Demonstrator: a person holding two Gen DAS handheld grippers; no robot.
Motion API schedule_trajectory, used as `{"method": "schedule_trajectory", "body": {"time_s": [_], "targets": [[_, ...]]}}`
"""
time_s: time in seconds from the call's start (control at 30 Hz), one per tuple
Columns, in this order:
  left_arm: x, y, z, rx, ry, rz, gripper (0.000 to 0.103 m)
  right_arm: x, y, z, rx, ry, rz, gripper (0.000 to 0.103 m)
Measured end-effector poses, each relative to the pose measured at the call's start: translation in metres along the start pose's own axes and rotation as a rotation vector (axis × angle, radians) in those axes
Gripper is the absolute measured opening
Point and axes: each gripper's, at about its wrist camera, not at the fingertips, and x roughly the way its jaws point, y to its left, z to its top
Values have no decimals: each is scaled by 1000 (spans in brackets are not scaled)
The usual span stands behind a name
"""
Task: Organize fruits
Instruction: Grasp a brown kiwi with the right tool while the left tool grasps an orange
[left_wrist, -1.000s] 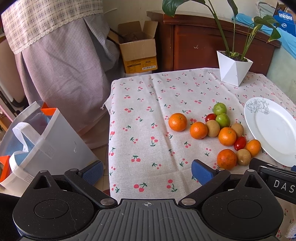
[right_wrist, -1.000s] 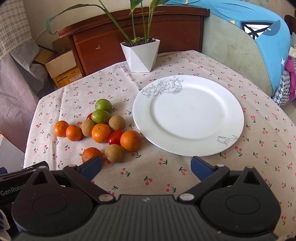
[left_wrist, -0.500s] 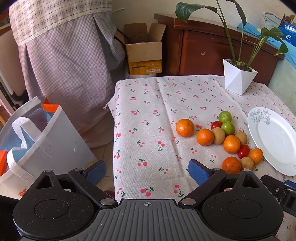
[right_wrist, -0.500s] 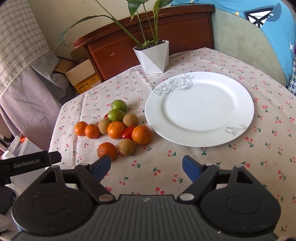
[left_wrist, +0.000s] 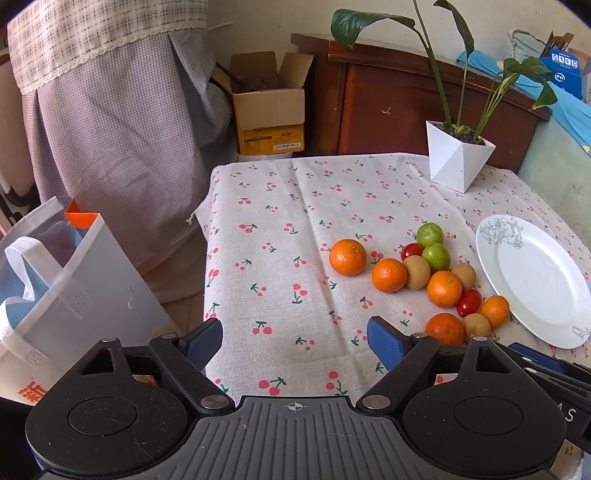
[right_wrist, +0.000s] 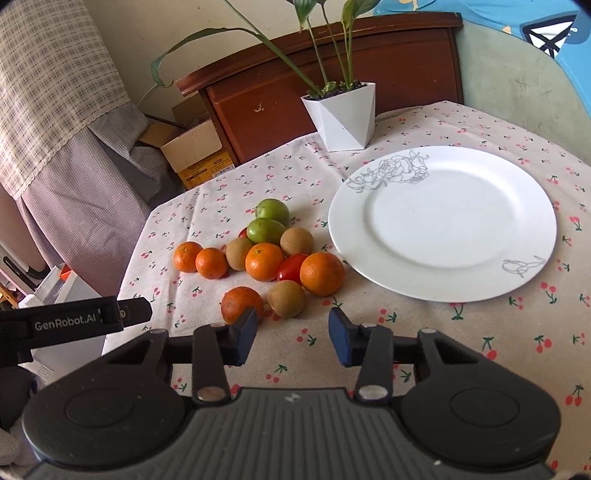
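Sorting not begun: all the fruit (right_wrist: 266, 254) lies loose in one cluster on the bench (right_wrist: 424, 332), just left of the white plate (right_wrist: 443, 221) in the right wrist view; nothing is on the plate.
Fruit count: five oranges, three brown fruits, two green fruits and two small red tomatoes, most touching a neighbour; the leftmost orange (left_wrist: 347, 257) sits slightly apart in the left wrist view.
Nearest pieces: a brown fruit (right_wrist: 286, 298) and an orange (right_wrist: 242, 303) lie just ahead of the right gripper (right_wrist: 293, 338), the orange touching or partly hidden by its left finger.
Left to do: by my reading every piece is yet to be moved, probably onto the plate.
Right fingers: parted, holding nothing.
Left gripper (left_wrist: 295, 341): fingers spread wide and empty, over bare cloth at the bench's near edge, well left of the cluster.
Change in right view: the fingers stand much closer together than half a second ago, and the cluster and plate loom larger and nearer, so the gripper has closed in on the near fruits.
Change in left view: the framing has shifted a little, the fruit sitting slightly farther right; the finger spread looks unchanged.
Surroundings: a white plant pot (right_wrist: 341, 118) at the bench's far side, a cardboard box (left_wrist: 269, 107) beyond, a white tote bag (left_wrist: 66, 288) on the floor to the left.
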Motion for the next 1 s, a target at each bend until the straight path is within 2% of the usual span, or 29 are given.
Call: {"method": "schedule_trajectory", "body": {"time_s": [0.33,0.4,0.47,0.6,0.8,1.0], "targets": [[3,-1,-1,3,-6,-23,83,12,2,5,17,-39,16,37],[4,-2,-2,7,-5,-29,81,12,1,5,15,-42,14,28],[4,-2,-3,8,-6,-32,81,13,1,5,13,-33,9,23],[5,-5,-4,12,-7,-54,76,11,-1,5,15,-24,22,22],[4,-13,-7,27,-15,-104,75,-1,-3,4,-2,-10,10,22],[3,-28,-9,70,-33,-161,75,-6,-16,4,34,5,-3,22]]}}
